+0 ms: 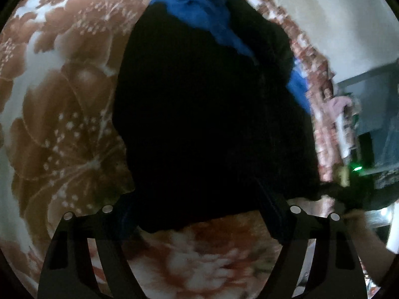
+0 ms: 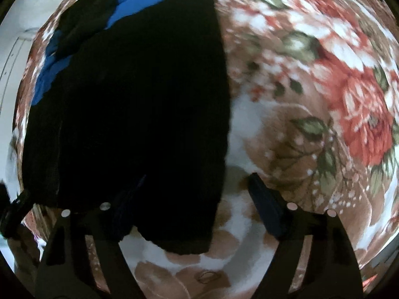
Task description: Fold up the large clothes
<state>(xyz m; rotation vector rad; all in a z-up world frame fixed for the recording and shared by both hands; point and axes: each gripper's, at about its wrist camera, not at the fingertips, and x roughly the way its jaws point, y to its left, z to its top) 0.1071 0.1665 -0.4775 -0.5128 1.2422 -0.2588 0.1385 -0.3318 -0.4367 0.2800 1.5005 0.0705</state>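
Note:
A large black garment (image 1: 207,114) lies flat on a floral bedspread (image 1: 62,114), its near hem between my left gripper's fingers. My left gripper (image 1: 199,214) is open, its jaws wide apart over the hem. In the right wrist view the same black garment (image 2: 129,114) fills the left half, its right edge running straight down. My right gripper (image 2: 197,211) is open around the garment's near right corner; the left finger is hidden in the dark cloth, the right finger (image 2: 266,206) stands over the bedspread (image 2: 311,124).
A blue garment (image 1: 199,12) lies crumpled at the far end of the black one; it also shows in the right wrist view (image 2: 139,5). Past the bed's right edge stand a white wall (image 1: 324,12) and dark furniture (image 1: 374,124) with a green light.

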